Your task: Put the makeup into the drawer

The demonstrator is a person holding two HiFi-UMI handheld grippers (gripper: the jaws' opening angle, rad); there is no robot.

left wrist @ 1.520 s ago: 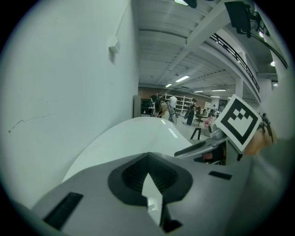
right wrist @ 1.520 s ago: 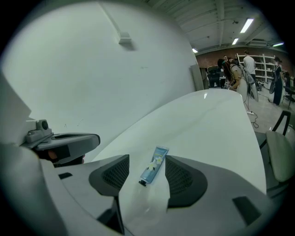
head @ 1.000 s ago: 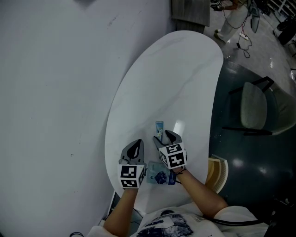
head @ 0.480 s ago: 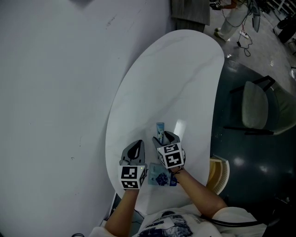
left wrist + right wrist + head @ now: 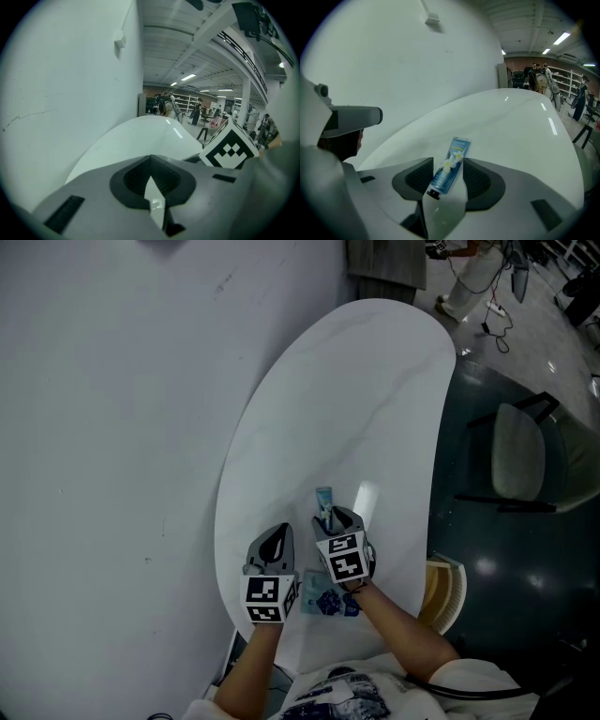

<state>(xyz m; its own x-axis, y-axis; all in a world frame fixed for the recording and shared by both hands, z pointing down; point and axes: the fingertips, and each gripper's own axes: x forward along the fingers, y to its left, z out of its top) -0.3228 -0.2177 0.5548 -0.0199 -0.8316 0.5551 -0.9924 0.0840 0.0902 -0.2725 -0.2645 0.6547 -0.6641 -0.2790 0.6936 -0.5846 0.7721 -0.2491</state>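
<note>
Right gripper view: flower-printed blue makeup tube (image 5: 449, 164) lying on the white table (image 5: 515, 126).
It lies between the jaws of the right gripper (image 5: 448, 174), which have just been closing yet stand apart, not pinching it; the left gripper (image 5: 151, 183) alongside is closed and empty.

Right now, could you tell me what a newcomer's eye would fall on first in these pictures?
The small blue tube with white flowers lies on the white oval table, between the jaws of the right gripper, which have just been closing around it, seemingly without pinching it yet. Beside it, the left gripper is shut and empty.
</note>
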